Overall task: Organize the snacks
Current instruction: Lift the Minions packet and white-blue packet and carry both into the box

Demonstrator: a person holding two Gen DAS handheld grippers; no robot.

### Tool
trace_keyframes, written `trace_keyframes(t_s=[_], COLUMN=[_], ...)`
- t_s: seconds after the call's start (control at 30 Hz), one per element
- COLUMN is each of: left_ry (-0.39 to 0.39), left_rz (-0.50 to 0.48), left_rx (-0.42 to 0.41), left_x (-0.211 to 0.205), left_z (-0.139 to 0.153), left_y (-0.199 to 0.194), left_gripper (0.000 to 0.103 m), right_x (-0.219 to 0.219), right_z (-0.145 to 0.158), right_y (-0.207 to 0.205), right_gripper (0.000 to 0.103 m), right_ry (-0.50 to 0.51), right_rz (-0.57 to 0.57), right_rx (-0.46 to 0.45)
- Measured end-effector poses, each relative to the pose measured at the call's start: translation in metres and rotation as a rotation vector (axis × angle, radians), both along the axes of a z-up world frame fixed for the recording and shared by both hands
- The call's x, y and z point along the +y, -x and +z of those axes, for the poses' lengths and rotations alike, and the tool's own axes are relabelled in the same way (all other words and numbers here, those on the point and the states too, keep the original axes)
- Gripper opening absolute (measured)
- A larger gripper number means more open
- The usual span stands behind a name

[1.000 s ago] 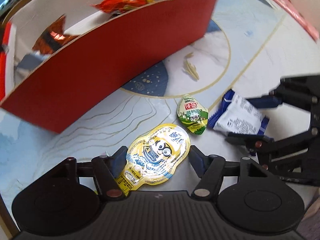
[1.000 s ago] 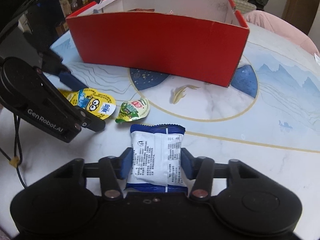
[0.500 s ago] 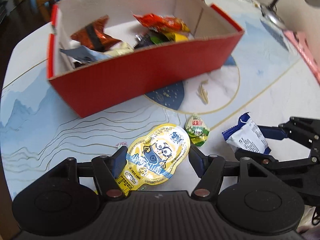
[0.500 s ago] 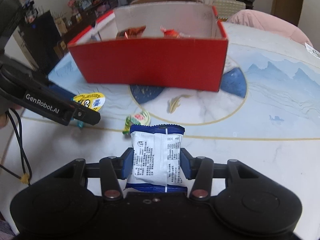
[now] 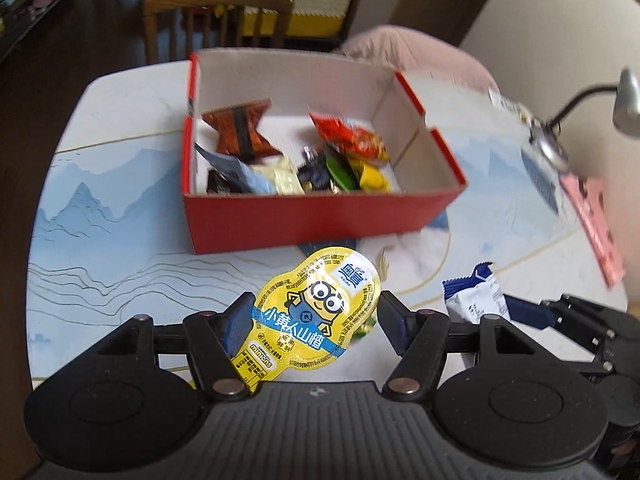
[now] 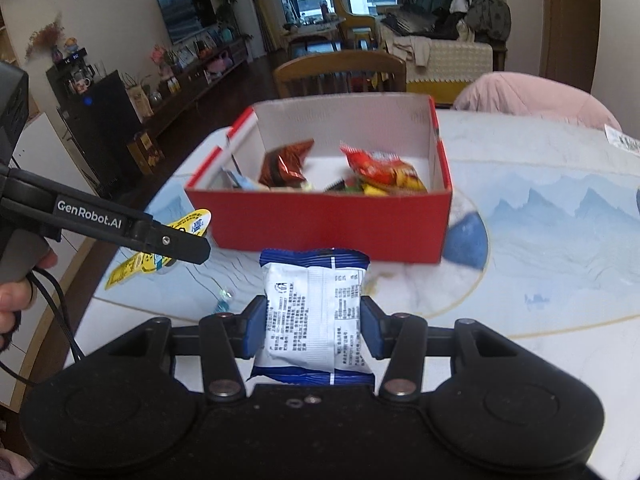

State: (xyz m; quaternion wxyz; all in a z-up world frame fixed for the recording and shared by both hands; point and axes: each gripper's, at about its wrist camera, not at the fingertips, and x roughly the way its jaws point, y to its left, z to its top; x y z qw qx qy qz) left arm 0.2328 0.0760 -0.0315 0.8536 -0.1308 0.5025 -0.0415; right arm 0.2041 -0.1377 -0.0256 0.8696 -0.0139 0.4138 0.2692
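My left gripper (image 5: 316, 322) is shut on a yellow cartoon snack pack (image 5: 316, 312), held above the table in front of the red box (image 5: 320, 216). My right gripper (image 6: 314, 326) is shut on a white and blue snack packet (image 6: 316, 312), also lifted off the table; this packet (image 5: 476, 300) shows at the right of the left wrist view. The red box (image 6: 328, 224) is open on top and holds several wrapped snacks (image 5: 348, 140). In the right wrist view the left gripper (image 6: 168, 240) hangs at the left with the yellow pack (image 6: 188, 222).
The round table (image 5: 104, 248) has a blue mountain print. A small wrapper (image 6: 222, 300) lies on it below the grippers. A wooden chair (image 5: 218, 20) stands behind the box, a pink cushion (image 6: 532, 98) at the back right, a desk lamp (image 5: 624, 100) and pink paper (image 5: 596, 224) at the right.
Both grippers have risen with their packs, so the box interior and its snacks come into view. The green snack that lay on the table is now hidden behind the yellow pack.
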Motion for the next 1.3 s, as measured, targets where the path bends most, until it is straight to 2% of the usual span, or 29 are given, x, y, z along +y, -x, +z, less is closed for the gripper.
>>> trace_keyframes(t_s=[0.33, 0.5, 0.67, 0.97, 1.3], left_ry=[0.037, 0.039, 0.008, -0.064, -0.127], left_rz=[0.083, 0.103, 0.124, 0.136, 0.117], left_rx=[-0.075, -0.109, -0.130, -0.120, -0.068], left_x=[0.005, 0.005, 0.004, 0.008, 0.011], left_z=[0.035, 0.052, 0.064, 0.064, 0.042], left_y=[-0.001, -0.013, -0.032, -0.075, -0.121], left_gripper=[0.066, 0.066, 0.066, 0.066, 0.066], right_x=[0.008, 0.015, 0.023, 0.035, 0.049], right_z=[0.034, 0.051, 0.059, 0.055, 0.033], right_y=[-0.027, -0.045, -0.069, -0.109, -0.145], right_gripper=[0.048, 0.048, 0.048, 0.048, 0.048], right_ry=[-0.015, -0.020, -0.020, -0.005, 0.043], right_rz=[-0.002, 0.001, 0.000, 0.011, 0.037], right_rx=[-0.066, -0.105, -0.123, -0.106, -0.068])
